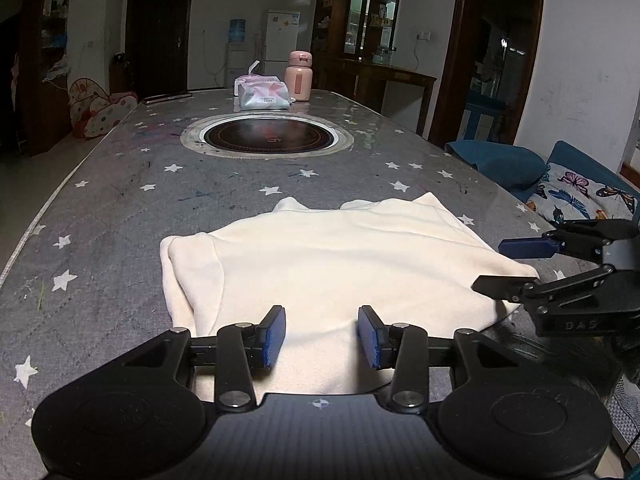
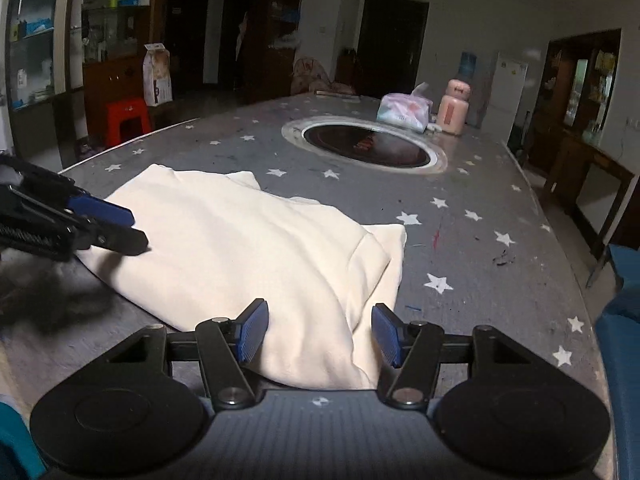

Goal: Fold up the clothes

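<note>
The cream garment (image 1: pixel 320 272) lies part-folded on the table (image 1: pixel 120 208), its near edge under both tongs. Left tongs (image 1: pixel 322 336) and right tongs (image 2: pixel 320 334) stand half open, gripping nothing. Pinching only the top layer could undo the fold.

My cream-white soft fleece garment (image 1: pixel 320 264) (image 2: pixel 240 248) in front of me, folded into a rough rectangle, lying flat on the grey star-print tabletop, a sleeve tucked along one side edge, layered edges showing, near hem closest to me
</note>
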